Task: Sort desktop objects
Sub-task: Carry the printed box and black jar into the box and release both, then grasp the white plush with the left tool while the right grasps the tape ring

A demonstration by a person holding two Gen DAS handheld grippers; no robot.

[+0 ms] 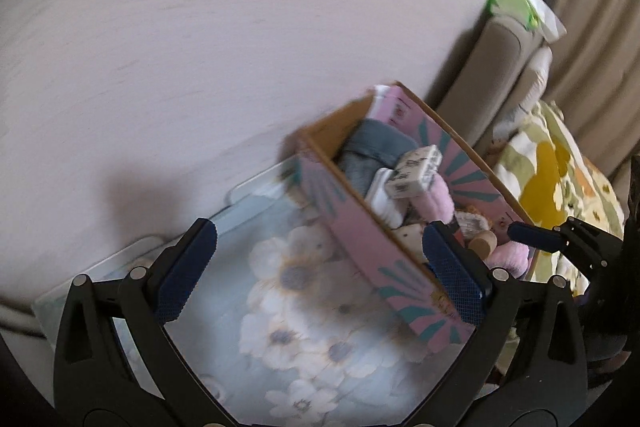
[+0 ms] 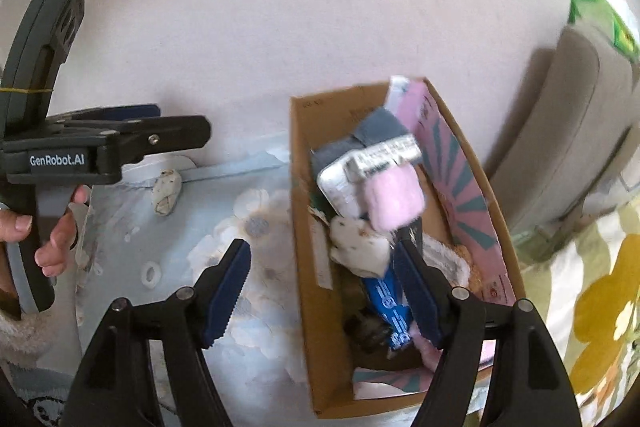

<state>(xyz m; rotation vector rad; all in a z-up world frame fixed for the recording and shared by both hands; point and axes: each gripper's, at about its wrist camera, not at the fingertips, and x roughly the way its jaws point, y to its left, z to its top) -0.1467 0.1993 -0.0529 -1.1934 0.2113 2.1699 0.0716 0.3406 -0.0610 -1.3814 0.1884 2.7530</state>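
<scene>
A cardboard box printed pink with teal rays stands on a pale blue floral mat. It holds a grey cloth, a patterned white block and a fluffy pink piece. My left gripper hangs open above the mat and the box's near wall, gripping nothing. In the right wrist view my right gripper is open; one finger is over the mat, the other over the box and a blue packet. A hand holds the left gripper left of the box.
A small crumpled white lump lies on the mat near its far edge. Beyond the mat spreads a pale tabletop. A beige cushion with a green and white pack and a yellow-flowered cloth border the right side.
</scene>
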